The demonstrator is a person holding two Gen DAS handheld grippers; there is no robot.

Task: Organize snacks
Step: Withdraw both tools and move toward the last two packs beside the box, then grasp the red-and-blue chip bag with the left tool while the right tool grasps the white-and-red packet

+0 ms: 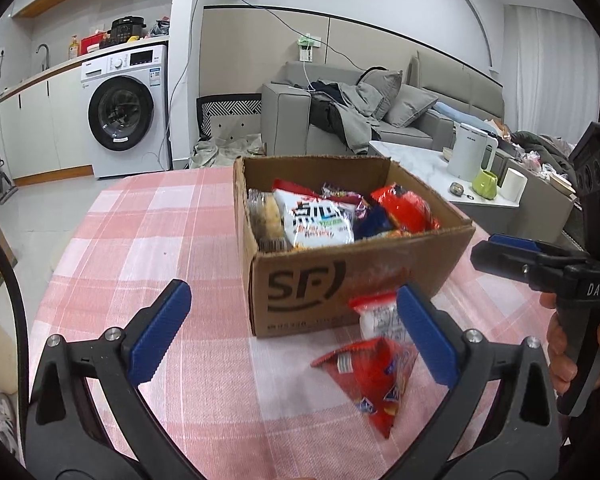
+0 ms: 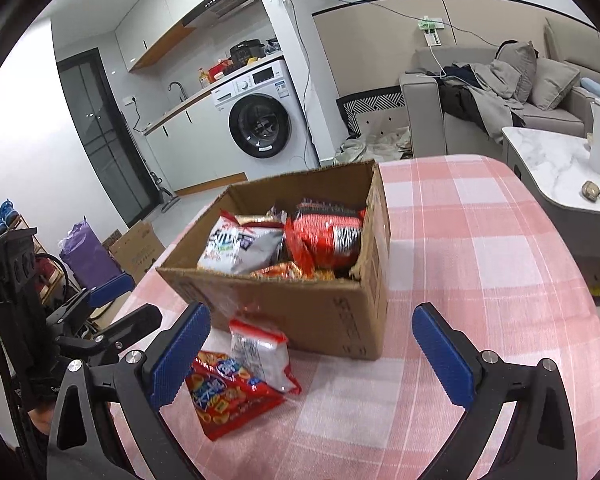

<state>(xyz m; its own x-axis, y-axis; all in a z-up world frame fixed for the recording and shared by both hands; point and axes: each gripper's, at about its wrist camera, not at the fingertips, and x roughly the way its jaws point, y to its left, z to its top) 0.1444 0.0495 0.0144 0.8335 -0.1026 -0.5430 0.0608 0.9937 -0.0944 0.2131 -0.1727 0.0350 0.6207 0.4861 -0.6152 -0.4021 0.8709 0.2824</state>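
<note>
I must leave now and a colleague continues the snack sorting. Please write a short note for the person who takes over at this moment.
Left gripper: open, empty. Right gripper: open, empty.
Cardboard box stands on the pink checked tablecloth, several snack packs already inside.
Left: red snack bag and white packet with red edges lie on the cloth just in front of the box, overlapping. Put both into the box.

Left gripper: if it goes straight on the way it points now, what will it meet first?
Probably the cardboard box: its printed front wall lies ahead of the open left gripper. The red snack packet lies lower right and might be brushed first; depth is unclear.
</note>
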